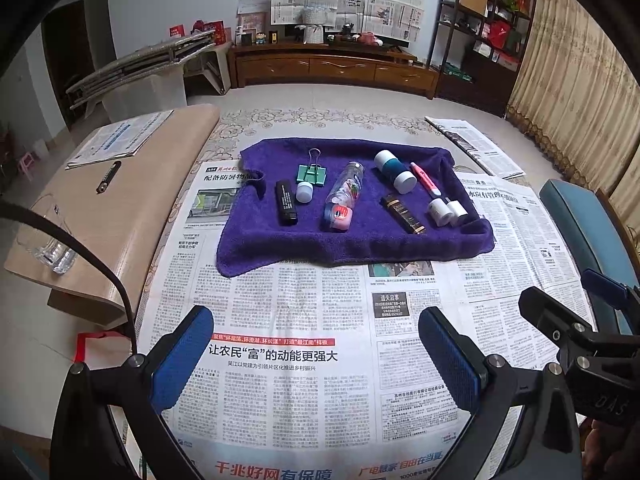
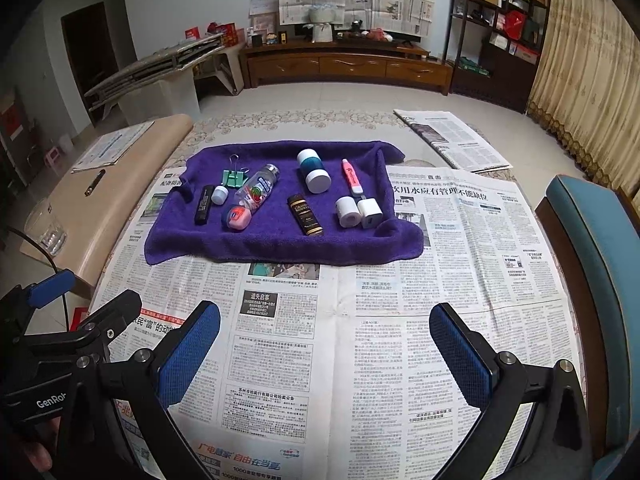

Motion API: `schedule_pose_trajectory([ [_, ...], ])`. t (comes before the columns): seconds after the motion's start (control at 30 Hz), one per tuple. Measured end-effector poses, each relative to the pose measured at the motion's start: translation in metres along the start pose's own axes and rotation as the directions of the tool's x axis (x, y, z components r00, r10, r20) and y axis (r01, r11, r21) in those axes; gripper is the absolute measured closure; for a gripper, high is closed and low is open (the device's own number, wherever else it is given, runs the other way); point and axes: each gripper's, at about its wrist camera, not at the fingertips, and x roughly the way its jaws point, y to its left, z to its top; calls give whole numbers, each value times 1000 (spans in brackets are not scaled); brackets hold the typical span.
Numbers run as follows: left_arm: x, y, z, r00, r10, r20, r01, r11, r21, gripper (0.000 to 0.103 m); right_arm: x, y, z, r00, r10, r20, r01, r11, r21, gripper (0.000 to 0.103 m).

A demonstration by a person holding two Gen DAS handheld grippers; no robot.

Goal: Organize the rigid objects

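Note:
A purple towel (image 1: 280, 246) (image 2: 276, 240) lies on the newspaper-covered table. On it lie a black stick (image 1: 286, 202), a green binder clip (image 1: 312, 172), a small white cap (image 1: 305, 192), a clear bottle with a pink lid (image 1: 345, 196), a teal bottle with white ends (image 1: 394, 171), a pink highlighter (image 1: 425, 178), a dark brown tube (image 1: 403, 214) and two white blocks (image 1: 446, 211). My left gripper (image 1: 316, 356) is open and empty, well short of the towel. My right gripper (image 2: 326, 354) is open and empty too, beside the left one.
A beige side table (image 1: 132, 200) at the left holds a paper, a black pen (image 1: 109, 176) and a glass (image 1: 54, 248). A blue chair (image 2: 592, 248) stands at the right. Newspaper (image 2: 360, 340) covers the table front. A folded newspaper (image 2: 448, 140) lies far right.

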Motion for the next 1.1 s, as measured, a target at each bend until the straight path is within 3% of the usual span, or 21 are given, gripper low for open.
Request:
schedule_pose_trajectory([
  [1.1,-4,4,-1,1000,15,1,-14,1000,-1,0,-1,-3,-1,1000,-2,-4,2,1000,1,0],
])
